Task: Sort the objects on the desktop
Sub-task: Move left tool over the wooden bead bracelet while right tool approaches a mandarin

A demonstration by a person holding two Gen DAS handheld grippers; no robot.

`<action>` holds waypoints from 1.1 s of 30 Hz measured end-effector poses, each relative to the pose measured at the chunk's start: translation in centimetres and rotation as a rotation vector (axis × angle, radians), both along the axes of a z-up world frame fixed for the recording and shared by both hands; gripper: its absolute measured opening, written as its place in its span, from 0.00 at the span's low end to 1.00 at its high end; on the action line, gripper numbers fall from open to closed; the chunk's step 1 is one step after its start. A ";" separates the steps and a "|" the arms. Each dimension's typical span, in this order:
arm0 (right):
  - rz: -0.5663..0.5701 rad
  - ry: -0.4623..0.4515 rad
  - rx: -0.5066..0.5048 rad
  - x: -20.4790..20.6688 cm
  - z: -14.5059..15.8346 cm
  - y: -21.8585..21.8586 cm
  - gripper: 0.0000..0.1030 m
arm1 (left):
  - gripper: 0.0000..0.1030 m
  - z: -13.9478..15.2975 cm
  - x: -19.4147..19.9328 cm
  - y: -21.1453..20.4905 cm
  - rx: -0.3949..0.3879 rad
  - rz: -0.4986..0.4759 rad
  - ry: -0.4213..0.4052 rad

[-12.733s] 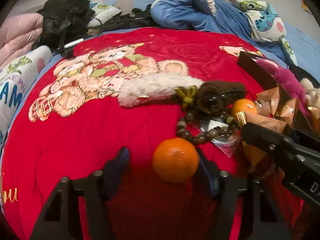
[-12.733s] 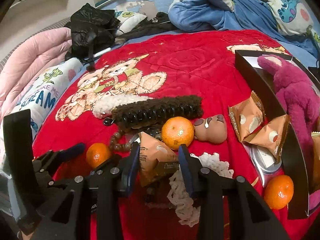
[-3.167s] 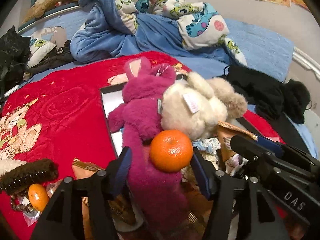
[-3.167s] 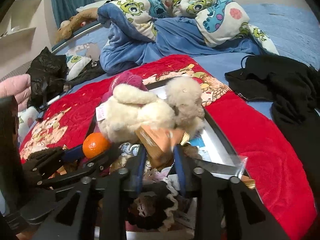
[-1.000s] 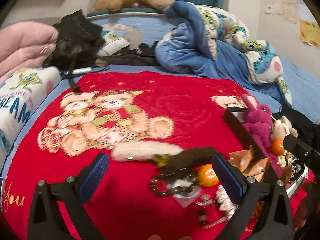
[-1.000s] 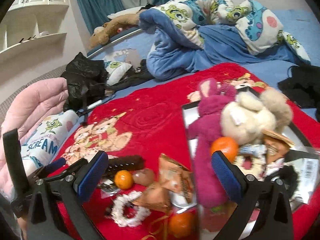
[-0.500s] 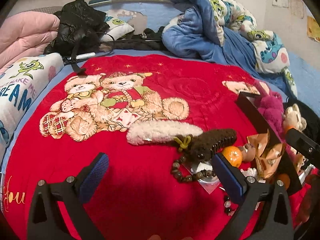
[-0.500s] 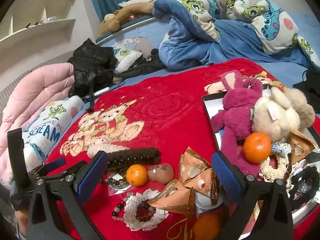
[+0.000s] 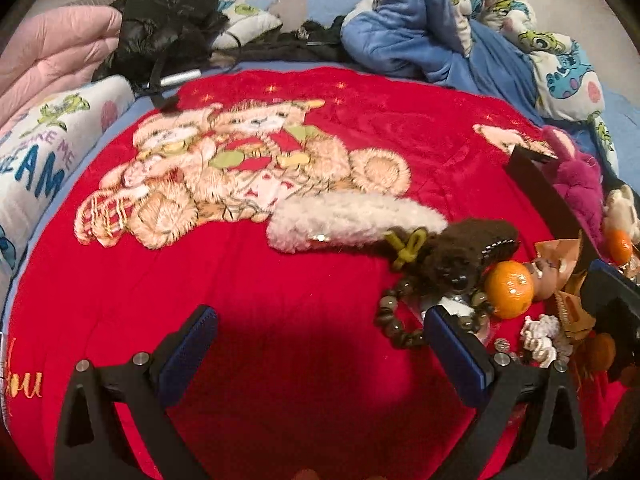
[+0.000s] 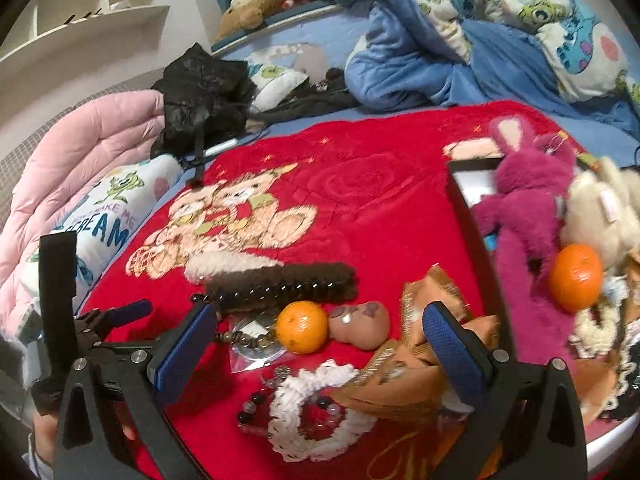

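1. Across the bed lay a red blanket point(image 9: 280, 300) printed with teddy bears, and on it sat nearly all the loose things; a rumpled blue quilt point(image 10: 420, 60) and a pink duvet point(image 10: 100, 148) lay beyond its edges.
2. At the blanket's right edge stood a dark tray point(image 10: 476, 216), which held a magenta plush rabbit point(image 10: 524, 204), a cream plush toy point(image 10: 600, 216) touching it, and one orange point(image 10: 576, 278) resting against both.
3. Near the middle of the blanket a white fluffy hair clip point(image 9: 352, 220) lay end to end with a brown fluffy hair clip point(image 10: 280, 284).
4. Just beside the brown clip lay a second orange point(image 10: 302, 326), touching a small brown plush point(image 10: 360, 326); brown snack packets point(image 10: 424, 344) lay between these and the tray.
5. Left tongs point(image 9: 320, 344) hung over bare red blanket with the jaws spread wide, holding nothing; their right finger was just beside a string of brown beads point(image 9: 400, 328).
6. Right tongs point(image 10: 320, 348) were likewise wide open and empty, above a white crocheted scrunchie point(image 10: 316, 412), with the orange and small plush showing between the fingers.
7. Under the beads lay a clear packet point(image 10: 256, 344), its contents too blurred to tell.
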State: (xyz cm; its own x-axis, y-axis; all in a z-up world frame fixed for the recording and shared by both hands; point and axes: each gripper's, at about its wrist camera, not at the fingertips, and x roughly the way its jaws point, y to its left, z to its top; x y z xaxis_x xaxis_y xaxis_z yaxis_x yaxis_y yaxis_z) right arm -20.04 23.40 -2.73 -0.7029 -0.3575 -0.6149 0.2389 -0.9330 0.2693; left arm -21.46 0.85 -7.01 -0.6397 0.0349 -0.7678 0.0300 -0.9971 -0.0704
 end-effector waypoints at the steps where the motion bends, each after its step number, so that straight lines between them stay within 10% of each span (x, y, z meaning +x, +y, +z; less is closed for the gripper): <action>1: 0.009 -0.008 -0.011 -0.2 -0.3 -0.2 1.00 | 1.00 -0.3 -0.2 -0.1 0.000 0.004 -0.009; 29: -0.028 -0.075 0.274 -2.0 -3.1 -3.5 0.69 | 1.00 -1.9 -1.1 1.0 -0.088 0.022 -0.051; 33: -0.030 -0.073 0.276 -1.9 -3.1 -3.5 0.67 | 0.85 -1.7 -0.8 1.3 -0.088 0.000 -0.028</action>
State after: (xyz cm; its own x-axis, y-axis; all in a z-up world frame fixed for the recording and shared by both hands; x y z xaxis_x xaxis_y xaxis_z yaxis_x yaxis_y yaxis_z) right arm -21.91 19.89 -5.82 -0.6609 -0.1490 -0.7356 0.1993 -0.9798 0.0195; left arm -22.28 2.12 -8.70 -0.6183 -0.0332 -0.7852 0.0306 -0.9994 0.0181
